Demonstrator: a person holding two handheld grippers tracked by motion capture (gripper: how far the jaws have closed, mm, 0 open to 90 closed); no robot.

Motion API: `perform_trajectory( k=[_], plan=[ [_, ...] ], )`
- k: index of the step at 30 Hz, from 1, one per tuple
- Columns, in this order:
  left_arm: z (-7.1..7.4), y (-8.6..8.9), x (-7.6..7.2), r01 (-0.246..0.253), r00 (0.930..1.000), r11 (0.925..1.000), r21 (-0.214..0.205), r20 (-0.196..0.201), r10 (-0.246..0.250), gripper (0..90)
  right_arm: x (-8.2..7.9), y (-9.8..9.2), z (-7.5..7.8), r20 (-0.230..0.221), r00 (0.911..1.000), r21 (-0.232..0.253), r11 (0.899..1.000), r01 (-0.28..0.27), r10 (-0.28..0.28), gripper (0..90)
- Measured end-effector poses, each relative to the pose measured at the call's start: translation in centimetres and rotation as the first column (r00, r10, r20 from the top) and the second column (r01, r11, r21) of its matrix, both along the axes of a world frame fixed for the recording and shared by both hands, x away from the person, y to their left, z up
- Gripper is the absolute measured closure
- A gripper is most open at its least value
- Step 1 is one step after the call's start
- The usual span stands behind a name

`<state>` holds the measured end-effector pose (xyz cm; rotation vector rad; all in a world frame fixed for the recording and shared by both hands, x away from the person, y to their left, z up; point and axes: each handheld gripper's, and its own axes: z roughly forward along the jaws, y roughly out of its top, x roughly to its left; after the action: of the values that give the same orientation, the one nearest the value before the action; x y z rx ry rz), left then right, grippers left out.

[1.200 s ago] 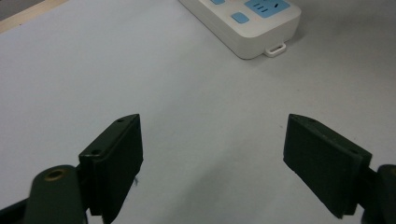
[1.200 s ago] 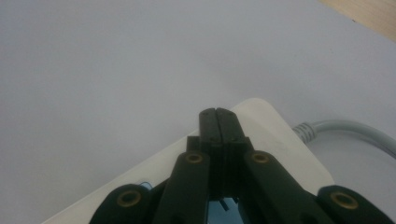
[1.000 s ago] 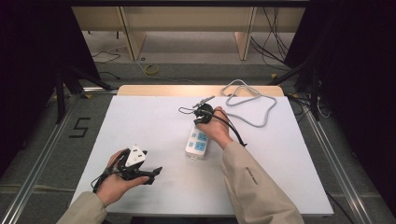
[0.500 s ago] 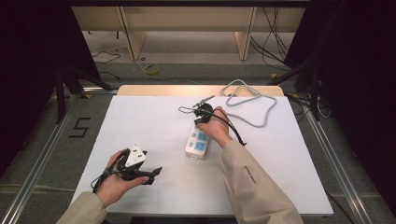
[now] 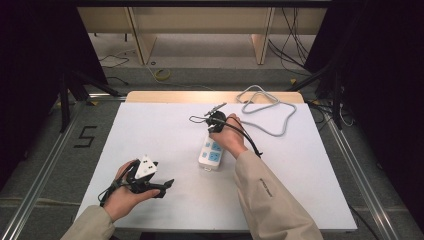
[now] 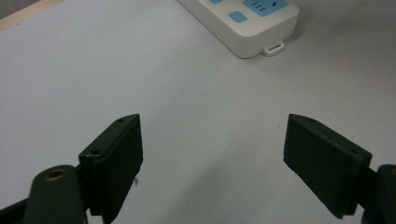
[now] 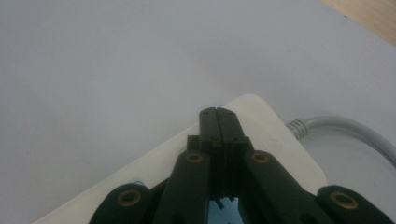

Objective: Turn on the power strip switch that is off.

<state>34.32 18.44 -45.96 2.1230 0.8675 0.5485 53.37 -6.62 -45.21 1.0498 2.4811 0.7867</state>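
1. The right gripper (image 7: 218,114), jaws pressed together and holding nothing, sits right over the cable end of the power strip (image 5: 212,151).
2. Judging by this, it is pressing a switch there: push straight down so the strip won't skid.
3. The left gripper (image 6: 212,156), jaws apart and empty, rests well short of the strip; it could brace the near end.

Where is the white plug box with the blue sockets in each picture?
High view: the white plastic power strip with blue sockets lies mid-table, under the right gripper.
Left gripper view: top edge, right of middle.
Right gripper view: bottom middle, beneath the shut jaws.
Shared landmark: the white table.
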Motion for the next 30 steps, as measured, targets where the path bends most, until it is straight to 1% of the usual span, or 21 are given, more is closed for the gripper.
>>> perform_trajectory(
  k=[3, 8, 12, 14, 19, 22, 27, 30],
  plan=[
    [0.0, 0.0, 0.0, 0.001, 1.0000, 1.0000, 0.002, -0.001, -0.001, 19.5, 0.0, 0.2, 0.0, 0.006, 1.0000, -0.007, 1.000, 0.001, -0.001, 90.0],
    [0.0, 0.0, 0.0, 0.001, 1.0000, 1.0000, 0.002, -0.002, -0.001, 19.5, -0.1, 0.2, 0.0, 0.003, 1.0000, -0.012, 1.000, 0.003, -0.003, 90.0],
    [0.0, -0.1, 0.0, 0.004, 1.0000, 1.0000, -0.001, -0.003, -0.004, 19.5, -0.1, 0.4, 0.1, 0.005, 1.0000, -0.031, 1.000, 0.002, -0.002, 90.0],
    [0.0, -0.1, 0.0, 0.004, 1.0000, 1.0000, 0.000, -0.003, -0.004, 19.5, -0.1, 0.5, 0.0, 0.019, 0.9998, -0.041, 0.999, -0.008, 0.009, 90.0],
    [0.0, -0.1, 0.0, 0.004, 1.0000, 1.0000, -0.001, -0.003, -0.004, 19.5, -0.3, 0.7, 0.1, 0.023, 0.9996, -0.071, 0.997, -0.017, 0.018, 90.0],
    [0.0, -0.1, 0.0, 0.004, 1.0000, 1.0000, -0.001, -0.004, -0.004, 19.5, -0.4, 0.9, 0.1, 0.034, 0.9991, -0.088, 0.996, -0.020, 0.023, 90.0],
    [0.0, -0.1, 0.0, 0.007, 1.0000, 1.0000, 0.002, -0.004, -0.007, 19.5, -0.6, 1.1, 0.0, 0.053, 0.9983, -0.100, 0.995, -0.017, 0.023, 90.0],
    [0.0, -0.1, 0.0, 0.007, 1.0000, 1.0000, 0.003, -0.004, -0.007, 19.5, -0.6, 1.1, 0.0, 0.055, 0.9982, -0.108, 0.994, -0.018, 0.024, 90.0]
  ],
)
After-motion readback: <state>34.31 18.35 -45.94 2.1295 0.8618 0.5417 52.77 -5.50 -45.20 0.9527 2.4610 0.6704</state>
